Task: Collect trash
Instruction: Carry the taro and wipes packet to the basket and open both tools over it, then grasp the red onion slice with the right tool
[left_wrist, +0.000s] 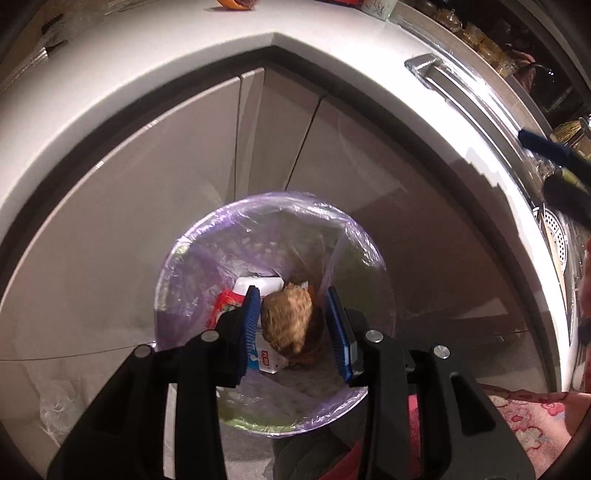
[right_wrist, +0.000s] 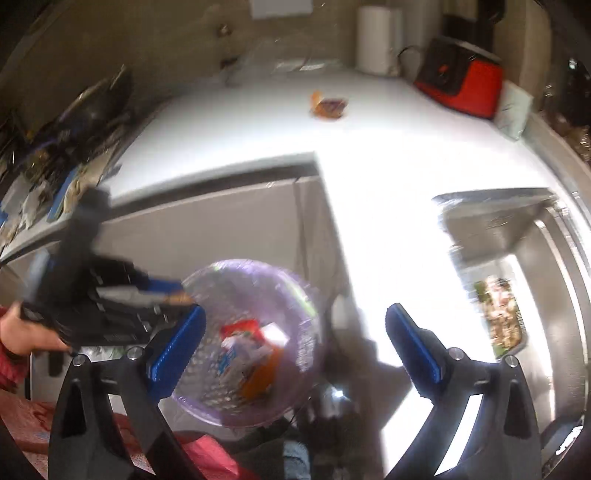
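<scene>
Blue-padded jaws of the left gripper (left_wrist: 293, 325) are held apart over the lined bin (left_wrist: 275, 314), a crumpled brown wad (left_wrist: 288, 317) seen between them, touching neither (released or falling, it cannot be told). Light and soft, it is best pinched across its middle. Cartons (left_wrist: 267, 360) lie below. Right gripper (right_wrist: 295, 350) jaws stand wide apart, empty. One wrapper (right_wrist: 330, 105) remains on the white surface (right_wrist: 258, 122).

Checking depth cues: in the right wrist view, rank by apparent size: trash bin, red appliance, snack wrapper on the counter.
1. trash bin, though nearest the camera, so inflated
2. red appliance
3. snack wrapper, small and far off
</scene>
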